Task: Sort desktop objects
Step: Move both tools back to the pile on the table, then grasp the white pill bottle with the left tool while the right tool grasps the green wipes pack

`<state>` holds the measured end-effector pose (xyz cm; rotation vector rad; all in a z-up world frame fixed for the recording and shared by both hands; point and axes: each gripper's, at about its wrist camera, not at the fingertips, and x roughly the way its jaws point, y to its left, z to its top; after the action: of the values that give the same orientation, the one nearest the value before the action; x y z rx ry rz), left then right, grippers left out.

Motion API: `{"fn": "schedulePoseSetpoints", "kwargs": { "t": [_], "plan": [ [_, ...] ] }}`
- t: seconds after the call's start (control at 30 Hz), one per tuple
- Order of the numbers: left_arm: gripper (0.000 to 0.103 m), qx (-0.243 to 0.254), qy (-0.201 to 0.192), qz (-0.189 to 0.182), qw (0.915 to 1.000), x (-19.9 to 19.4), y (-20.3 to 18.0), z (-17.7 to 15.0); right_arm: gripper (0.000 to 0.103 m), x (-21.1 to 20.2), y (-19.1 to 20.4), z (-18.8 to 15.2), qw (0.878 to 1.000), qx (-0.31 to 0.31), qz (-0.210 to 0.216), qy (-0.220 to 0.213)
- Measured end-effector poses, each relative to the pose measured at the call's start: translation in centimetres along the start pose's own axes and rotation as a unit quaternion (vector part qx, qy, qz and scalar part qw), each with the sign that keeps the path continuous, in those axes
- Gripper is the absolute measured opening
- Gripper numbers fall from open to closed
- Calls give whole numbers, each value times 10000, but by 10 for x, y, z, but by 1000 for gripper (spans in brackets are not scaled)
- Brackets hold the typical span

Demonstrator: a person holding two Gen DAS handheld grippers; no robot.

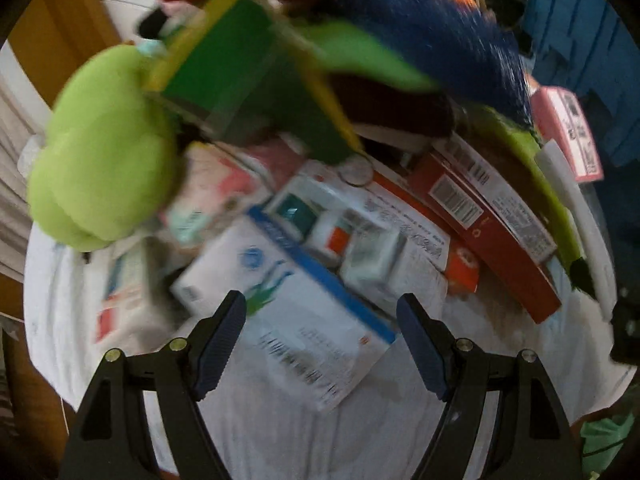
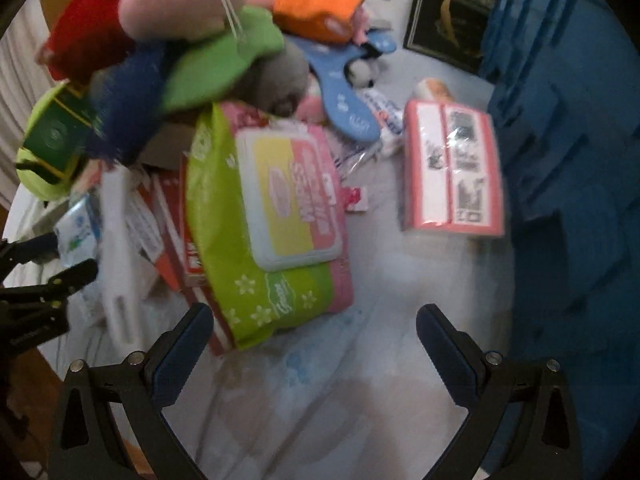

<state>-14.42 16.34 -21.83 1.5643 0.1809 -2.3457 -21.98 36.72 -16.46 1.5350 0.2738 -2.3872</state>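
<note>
**Both grippers spread wide over cluttered white cloth, nothing held**

Two grippers are seen. The left gripper [image 1: 322, 308] is held with jaws wide apart above a white-and-blue carton [image 1: 288, 312]; nothing is gripped. The right gripper [image 2: 314, 320] is likewise spread wide and empty, over bare white cloth [image 2: 400, 288], just beside one green-and-pink wipes pack [image 2: 272, 216].

Counted in the left view: two red flat boxes [image 1: 496, 240] stacked edge to edge, one green box [image 1: 240, 64] tilted on the pile, one lime plush [image 1: 104, 148] at the left, one white plastic strip [image 1: 568, 200]. Small cartons behind the white-and-blue one are blurred; no count is given.

Shown only in the right view: the wipes pack's front with its lid flap, one blue paddle-shaped item [image 2: 348, 96], one orange-clad plush [image 2: 316, 8], one pink plush [image 2: 180, 4], a framed picture [image 2: 448, 28], and the left gripper itself at the left edge. One pink wrapped pack [image 2: 452, 172] lies apart on the cloth, near the blue crate [image 2: 568, 140]; both are seen in each view.
</note>
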Motion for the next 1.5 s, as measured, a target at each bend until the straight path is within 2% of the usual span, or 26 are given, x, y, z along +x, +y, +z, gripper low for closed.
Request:
{"fn": "schedulePoseSetpoints", "kwargs": {
  "t": [0.23, 0.3, 0.43, 0.83, 0.87, 0.93, 1.0, 1.07, 1.13, 1.2, 1.23, 1.43, 1.47, 1.5],
  "plan": [
    [77, 163, -84, -81, 9998, 11, -34, 6, 103, 29, 4, -4, 9994, -236, 195, 171],
    [74, 185, -111, -94, 9997, 13, -41, 7, 103, 34, 2, -5, 9993, -241, 211, 203],
    [69, 152, -147, -178, 9996, 12, -46, 6, 103, 37, -5, -6, 9994, -192, 220, 188],
    [67, 209, -178, -122, 9995, 3, -51, -9, 102, 33, -8, -9, 9993, -270, 216, 108],
    [67, 225, -177, -115, 9995, 1, -50, -12, 101, 31, -11, -11, 9996, -229, 150, 81],
    [67, 250, -169, -101, 9995, -2, -48, -18, 90, 28, -16, -13, 9998, -143, 98, 73],
    [67, 271, -160, -112, 9994, -5, -46, -24, 68, 27, -25, -16, 9999, -17, 50, 147],
    [67, 255, -161, -147, 9994, -7, -45, -27, 66, 28, -31, -19, 9997, 78, 17, 223],
    [67, 225, -148, -185, 9995, -9, -45, -29, 69, 26, -35, -17, 9997, 118, 49, 206],
    [67, 207, -130, -217, 9995, -10, -47, -32, 95, 22, -32, -15, 9998, 69, 38, 162],
    [67, 218, -131, -213, 9995, -10, -48, -33, 98, 21, -29, -14, 9999, 21, 34, 133],
    [67, 182, -31, -258, 9995, -15, -49, -41, 99, 29, -14, -8, 9993, -349, -116, 24],
    [67, 186, -31, -274, 9994, -17, -48, -44, 91, 32, -15, -9, 9992, -374, -146, 43],
    [65, 210, -18, -298, 9993, -18, -47, -48, 59, 33, -15, -9, 9991, -376, -156, 68]
  ]
}}
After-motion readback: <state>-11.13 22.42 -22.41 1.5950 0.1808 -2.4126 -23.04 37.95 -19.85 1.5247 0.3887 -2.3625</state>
